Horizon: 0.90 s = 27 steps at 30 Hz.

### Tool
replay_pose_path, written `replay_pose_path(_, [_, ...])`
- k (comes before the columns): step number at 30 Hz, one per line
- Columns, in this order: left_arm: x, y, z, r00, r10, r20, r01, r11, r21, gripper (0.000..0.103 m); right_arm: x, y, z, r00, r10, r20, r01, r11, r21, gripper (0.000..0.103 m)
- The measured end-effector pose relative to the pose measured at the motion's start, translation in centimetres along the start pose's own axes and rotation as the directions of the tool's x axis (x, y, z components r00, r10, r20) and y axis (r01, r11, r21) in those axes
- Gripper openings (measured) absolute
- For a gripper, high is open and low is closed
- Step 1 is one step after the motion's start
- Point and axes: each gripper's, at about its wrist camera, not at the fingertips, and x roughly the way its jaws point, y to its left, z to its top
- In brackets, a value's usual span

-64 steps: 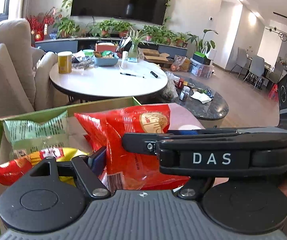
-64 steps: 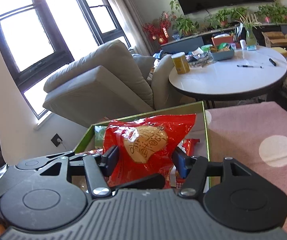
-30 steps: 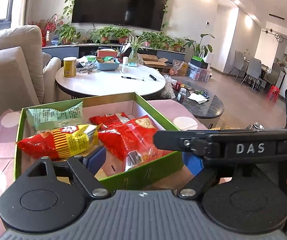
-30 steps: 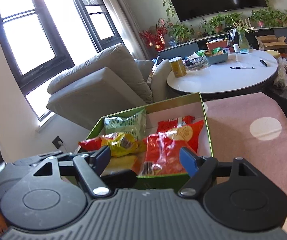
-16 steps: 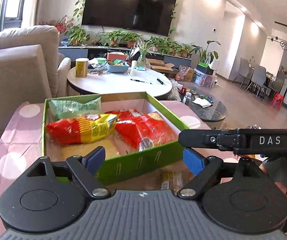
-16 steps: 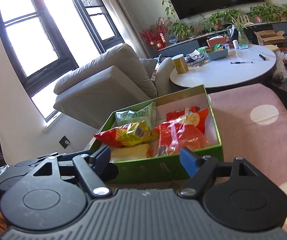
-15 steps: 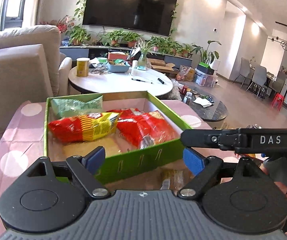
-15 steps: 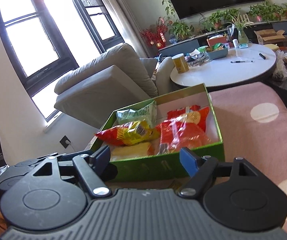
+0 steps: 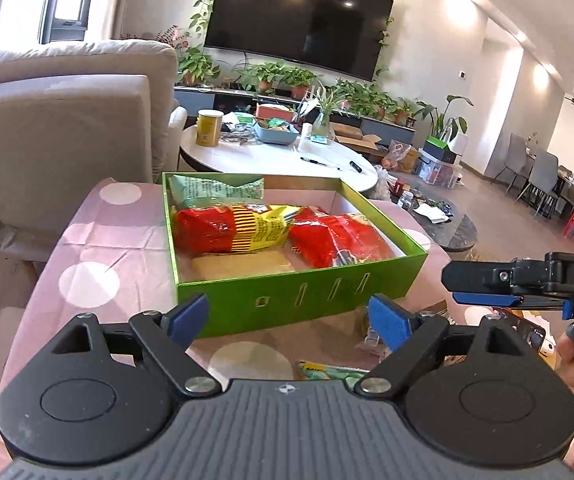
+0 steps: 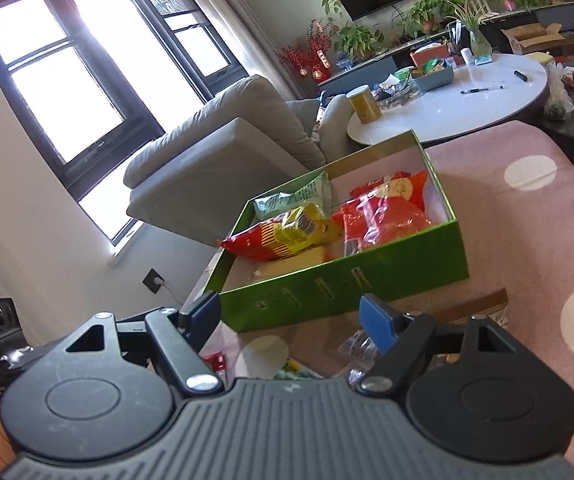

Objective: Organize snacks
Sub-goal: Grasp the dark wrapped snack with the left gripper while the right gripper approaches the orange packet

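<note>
A green box point(image 9: 295, 300) stands on the pink dotted tablecloth point(image 9: 87, 248). It holds a green snack bag point(image 9: 215, 190), a red and yellow bag point(image 9: 235, 228), a red bag point(image 9: 339, 240) and a tan packet point(image 9: 239, 264). The box also shows in the right wrist view point(image 10: 367, 276). My left gripper point(image 9: 289, 318) is open and empty, in front of the box. My right gripper point(image 10: 291, 318) is open and empty, also short of the box; it shows from the side in the left wrist view point(image 9: 487, 292). More packets point(image 9: 327, 370) lie on the cloth just below my fingers.
A beige sofa point(image 9: 59, 120) stands to the left. Behind the box is a round white table point(image 9: 279, 160) with a yellow can point(image 9: 209, 127), a blue tray and pens. A dark low table point(image 9: 447, 224) with jars is at the right.
Both grippers have drawn back from the box and stand open. The red bag that the right gripper held 2.1 s ago now lies in the box.
</note>
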Motion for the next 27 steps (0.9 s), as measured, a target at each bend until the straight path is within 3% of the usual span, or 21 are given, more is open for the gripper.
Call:
replay_pose_path(11, [-2.4, 2.6, -1.2, 0.999, 0.05, 0.001, -0.05, 0.998, -0.035, 0.088, -0.3, 2.4, -1.9, 0.999, -0.052, -0.015, 0.051, 0.996, -0.071, 0.058])
replay_pose_path(16, [-1.7, 3.5, -2.5, 0.994, 0.101, -0.037, -0.102, 0.994, -0.042, 0.089, -0.3, 3.6, -3.2, 0.995, -0.098, 0.003, 0.098, 0.992, -0.085, 0.058])
replay_pose_path(27, [0.4, 5.2, -4.4, 0.987, 0.127, -0.101, -0.135, 0.988, -0.072, 0.089, 0.7, 4.1, -4.9, 0.989, -0.148, -0.03, 0.144, 0.985, -0.096, 0.058])
